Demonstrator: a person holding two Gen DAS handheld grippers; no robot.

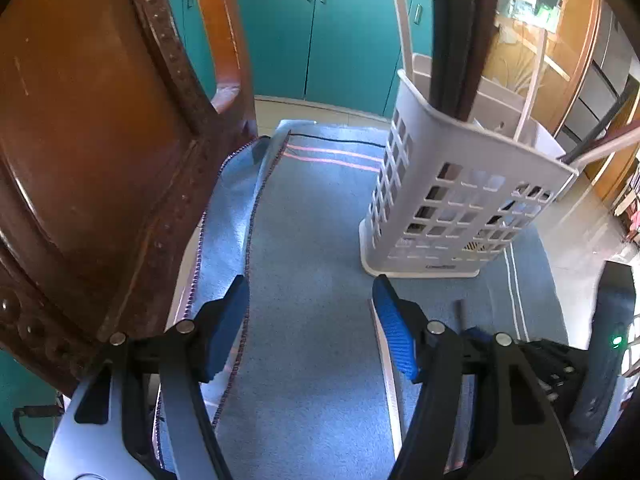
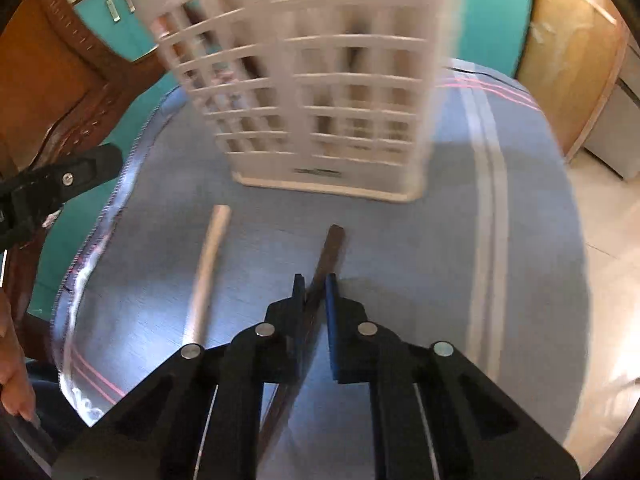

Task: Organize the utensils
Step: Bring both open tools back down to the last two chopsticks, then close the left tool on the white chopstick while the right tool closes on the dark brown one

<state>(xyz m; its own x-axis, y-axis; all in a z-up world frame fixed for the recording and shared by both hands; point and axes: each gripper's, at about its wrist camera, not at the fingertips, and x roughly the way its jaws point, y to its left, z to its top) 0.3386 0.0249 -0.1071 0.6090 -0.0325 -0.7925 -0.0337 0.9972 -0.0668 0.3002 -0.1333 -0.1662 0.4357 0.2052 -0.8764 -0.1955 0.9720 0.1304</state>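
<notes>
My right gripper (image 2: 316, 284) is shut on a dark brown stick (image 2: 333, 246) whose far end points at the white lattice utensil holder (image 2: 312, 92). A pale stick (image 2: 208, 272) lies on the blue cloth to its left. In the left wrist view my left gripper (image 1: 314, 316) stands open low over the cloth. That pale stick (image 1: 386, 364) runs along the inner side of its right finger, and the pads do not press on it. The holder (image 1: 460, 200) stands ahead to the right with dark utensils (image 1: 460, 40) and white sticks upright in it. The dark stick's tip (image 1: 462, 312) shows beside my left gripper.
A blue cloth (image 1: 312, 220) with pink and white stripes covers the table. A brown leather chair back (image 1: 100, 140) rises close on the left. Teal cabinets (image 1: 340, 40) stand behind. A hand (image 2: 12, 360) shows at the lower left of the right wrist view.
</notes>
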